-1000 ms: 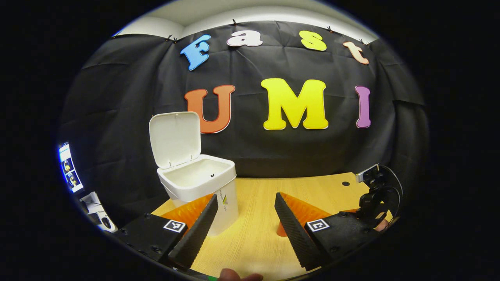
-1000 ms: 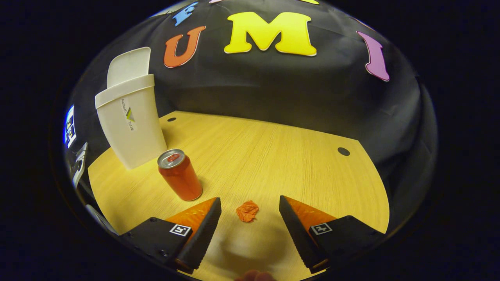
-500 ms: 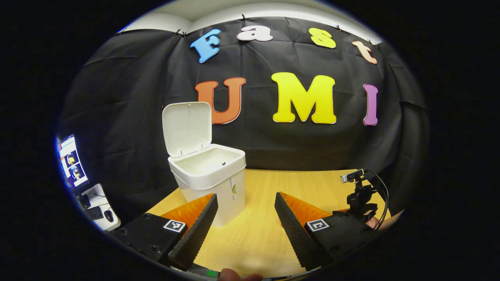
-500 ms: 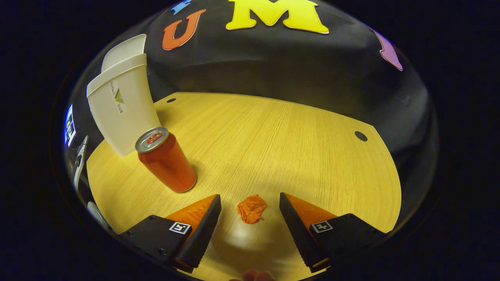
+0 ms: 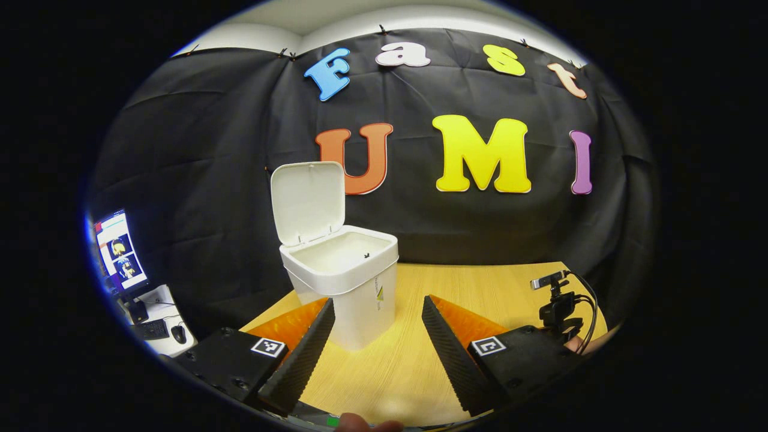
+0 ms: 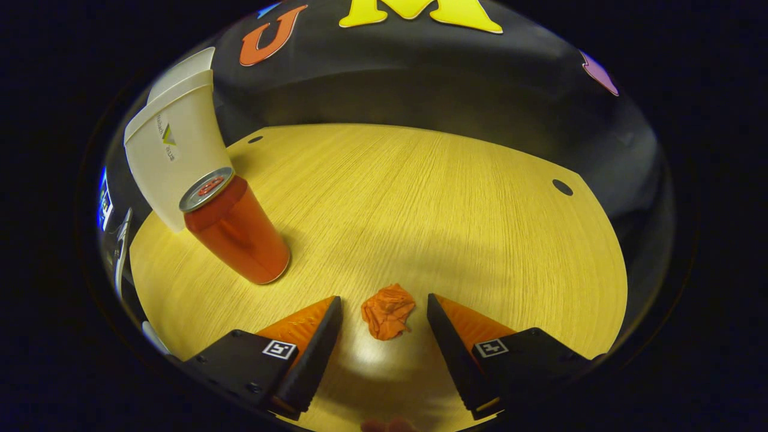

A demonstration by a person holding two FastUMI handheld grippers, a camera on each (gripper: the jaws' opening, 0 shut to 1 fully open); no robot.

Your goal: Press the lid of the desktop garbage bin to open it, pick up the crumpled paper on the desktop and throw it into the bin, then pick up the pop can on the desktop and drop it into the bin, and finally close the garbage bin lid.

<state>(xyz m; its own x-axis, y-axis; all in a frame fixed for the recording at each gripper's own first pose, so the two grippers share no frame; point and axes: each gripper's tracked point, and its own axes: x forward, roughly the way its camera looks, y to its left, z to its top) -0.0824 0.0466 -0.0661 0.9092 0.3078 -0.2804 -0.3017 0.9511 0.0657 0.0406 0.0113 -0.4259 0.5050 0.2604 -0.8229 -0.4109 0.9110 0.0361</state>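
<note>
Left to right on the wooden desktop (image 6: 420,198): the white garbage bin (image 6: 171,156), its lid (image 5: 308,201) standing open; the red pop can (image 6: 237,231) upright just beside it; the crumpled paper (image 6: 387,311) between the right gripper (image 6: 384,309)'s wide-spread fingers, untouched. Nearby, the left gripper (image 5: 375,309) hovers agape, empty.

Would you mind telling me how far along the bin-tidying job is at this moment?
Done: the bin's lid stands open. In hand: the right gripper is open with the crumpled paper between its fingers, not yet gripped, on the desktop. Left: bin the paper, then the pop can, which stands upright beside the bin, then shut the lid. The left gripper hangs open facing the bin.
</note>
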